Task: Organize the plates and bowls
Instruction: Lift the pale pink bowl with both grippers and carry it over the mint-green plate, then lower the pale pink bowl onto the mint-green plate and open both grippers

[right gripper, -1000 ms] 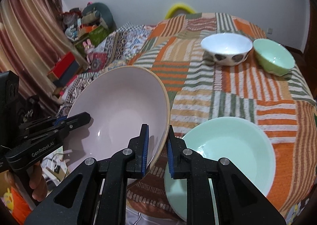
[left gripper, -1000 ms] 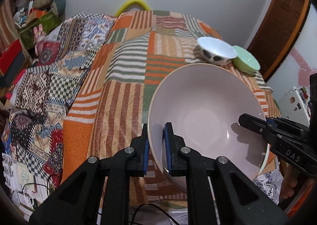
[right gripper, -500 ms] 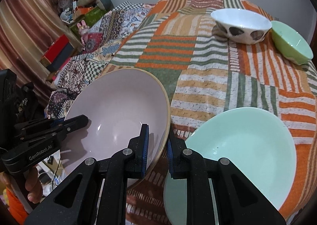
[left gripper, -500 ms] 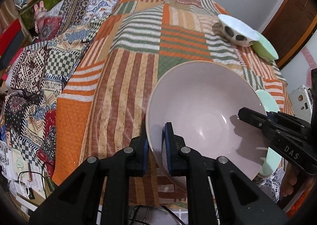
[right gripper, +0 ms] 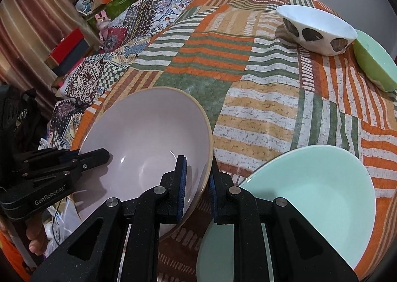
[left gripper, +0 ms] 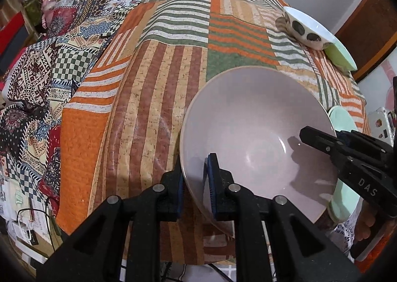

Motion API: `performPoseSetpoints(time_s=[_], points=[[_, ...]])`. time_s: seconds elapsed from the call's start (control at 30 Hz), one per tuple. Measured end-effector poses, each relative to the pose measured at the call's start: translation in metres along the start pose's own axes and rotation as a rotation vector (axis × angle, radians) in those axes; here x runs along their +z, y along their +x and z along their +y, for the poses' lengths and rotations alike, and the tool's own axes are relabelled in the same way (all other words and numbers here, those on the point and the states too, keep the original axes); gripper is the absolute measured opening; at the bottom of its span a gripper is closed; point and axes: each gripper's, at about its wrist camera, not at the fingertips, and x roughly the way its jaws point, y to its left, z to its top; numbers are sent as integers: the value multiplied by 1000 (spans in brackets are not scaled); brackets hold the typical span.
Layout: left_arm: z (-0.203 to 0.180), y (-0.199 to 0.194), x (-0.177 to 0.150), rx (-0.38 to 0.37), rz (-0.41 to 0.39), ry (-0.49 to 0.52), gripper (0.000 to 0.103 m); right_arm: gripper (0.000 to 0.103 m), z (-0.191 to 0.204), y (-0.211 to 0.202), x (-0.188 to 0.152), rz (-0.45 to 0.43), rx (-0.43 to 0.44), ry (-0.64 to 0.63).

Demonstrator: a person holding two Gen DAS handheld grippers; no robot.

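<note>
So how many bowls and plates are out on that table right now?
4: a pink plate gripped on both rims, a mint plate beside it, a spotted white bowl and a green bowl at the far edge. Others may be hidden.

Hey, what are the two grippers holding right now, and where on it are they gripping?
Both hold the pink bowl by its rim: the left gripper on the left edge, the right gripper on the opposite edge.

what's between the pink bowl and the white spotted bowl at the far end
Only bare patchwork cloth: the right wrist view shows nothing standing between the pink bowl and the white spotted bowl.
</note>
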Motion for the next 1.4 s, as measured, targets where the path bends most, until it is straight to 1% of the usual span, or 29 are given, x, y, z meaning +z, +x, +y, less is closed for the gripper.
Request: performPoseSetpoints(time_s=[0.1, 0.2, 0.3, 0.47, 0.53, 0.63, 0.67, 0.77, 0.83, 0.9, 0.93, 0.97, 1.0, 1.07, 1.13, 1.2, 1.4], points=[[0, -2, -3, -13, 20, 0, 15, 18, 0, -6, -5, -5, -9, -8], [2, -10, -5, -24, 13, -15, 15, 18, -2, -21, -9, -31, -15, -18], [2, -24, -5, -21, -12, -28, 15, 18, -7, -33, -5, -63, -16, -14], [-7, -59, -2, -20, -93, -11, 15, 18, -15, -60, -6, -125, -24, -7], [-16, -75, 0, -12, -141, 9, 15, 19, -19, -70, -7, -151, -29, -1], [-30, -94, 3, -23, -199, 34, 15, 20, -29, -86, -7, -190, -35, 14], [-38, -102, 6, -28, -224, 45, 18, 20, -33, -92, -7, -203, -38, 20], [-55, -116, 11, -25, -282, 79, 19, 21, -44, -108, -8, -244, -53, 34], [-68, -125, 18, -15, -323, 104, 24, 21, -54, -119, -6, -272, -67, 47], [-76, -132, 25, -24, -357, 113, 39, 22, -64, -129, -3, -298, -83, 59], [-79, -134, 29, -31, -372, 114, 42, 26, -70, -134, -2, -315, -94, 70], [-82, -135, 33, -37, -384, 114, 45, 31, -76, -139, 1, -333, -104, 83], [-85, -136, 36, -42, -392, 113, 46, 35, -81, -142, 3, -345, -111, 92], [-91, -135, 46, -62, -404, 114, 48, 47, -94, -146, 9, -369, -126, 122], [-96, -133, 54, -82, -408, 114, 50, 52, -109, -148, 18, -388, -129, 165], [-103, -126, 63, -93, -411, 115, 55, 53, -121, -146, 26, -393, -136, 200], [-111, -103, 88, -104, -391, 119, 56, 53, -148, -115, 60, -354, -151, 261]])
